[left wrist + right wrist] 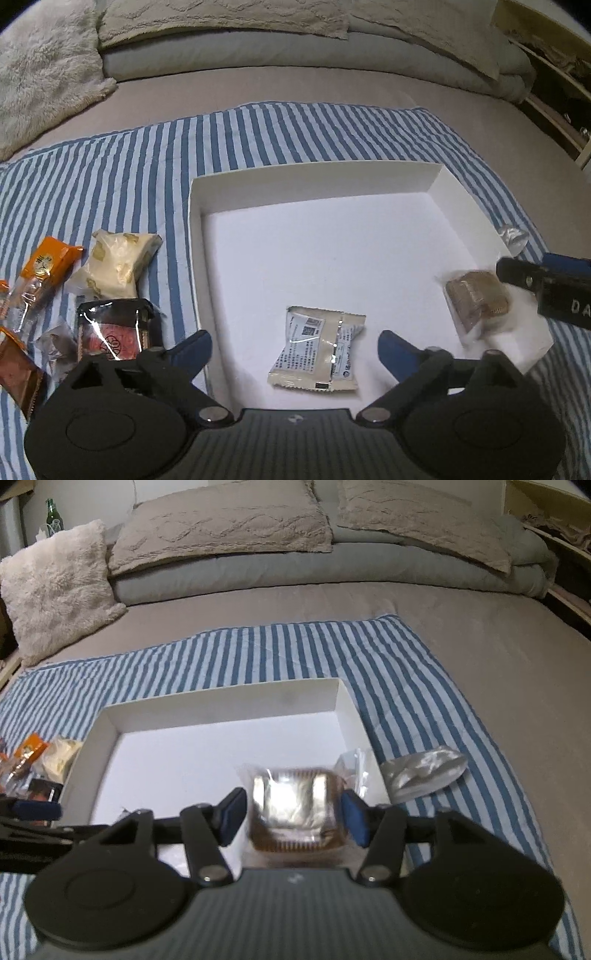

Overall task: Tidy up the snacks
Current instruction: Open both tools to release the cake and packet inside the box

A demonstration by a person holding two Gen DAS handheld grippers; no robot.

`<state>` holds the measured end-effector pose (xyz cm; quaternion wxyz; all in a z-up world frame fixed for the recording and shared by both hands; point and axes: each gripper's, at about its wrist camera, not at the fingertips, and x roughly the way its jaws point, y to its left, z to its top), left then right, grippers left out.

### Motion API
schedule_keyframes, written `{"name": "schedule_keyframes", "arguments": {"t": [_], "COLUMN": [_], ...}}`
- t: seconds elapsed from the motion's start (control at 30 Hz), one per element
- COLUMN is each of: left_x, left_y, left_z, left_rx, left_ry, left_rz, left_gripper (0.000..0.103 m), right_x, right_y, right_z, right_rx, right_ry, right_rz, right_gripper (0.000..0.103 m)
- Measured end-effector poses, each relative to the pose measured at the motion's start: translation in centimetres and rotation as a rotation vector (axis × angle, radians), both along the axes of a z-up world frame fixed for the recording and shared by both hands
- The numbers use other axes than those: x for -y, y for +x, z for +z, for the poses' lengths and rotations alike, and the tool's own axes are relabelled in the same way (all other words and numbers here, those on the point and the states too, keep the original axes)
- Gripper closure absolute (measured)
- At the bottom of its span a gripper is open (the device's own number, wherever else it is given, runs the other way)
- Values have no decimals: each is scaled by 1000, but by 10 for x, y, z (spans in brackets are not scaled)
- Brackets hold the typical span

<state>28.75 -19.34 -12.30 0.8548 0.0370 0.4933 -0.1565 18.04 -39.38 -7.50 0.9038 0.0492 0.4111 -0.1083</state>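
My right tongs (291,818) sit spread around the wrapped brown cake (295,812) at the white box's (314,181) right edge; my left tongs (293,349) spread above the white packet (317,354).

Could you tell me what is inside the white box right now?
The white box holds a white snack packet and a brown cake in clear wrap at its right side. The hand-held grippers cover the near floor.
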Motion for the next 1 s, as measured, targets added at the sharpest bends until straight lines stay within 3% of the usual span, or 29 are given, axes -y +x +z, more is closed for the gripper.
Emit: {"name": "schedule_keyframes", "arguments": {"t": [0.07, 0.33, 0.5, 1.0], "left_x": [0, -3, -8, -24], "left_y": [-2, -9, -13, -25], "left_z": [0, 4, 7, 20], "left_rx": [-3, -12, -18, -10], "left_ry": [10, 28, 13, 32], "left_rz": [-2, 0, 0, 24], "left_gripper": [2, 0, 0, 0], "right_x": [-1, -2, -1, -13], "right_y": [-2, -9, -18, -31], "right_z": [1, -2, 1, 9], "right_rx": [-13, -103, -108, -83], "right_ry": [-20, -35, -20, -19], "right_rz": [2, 8, -7, -2], "right_gripper": [20, 13, 1, 0]}}
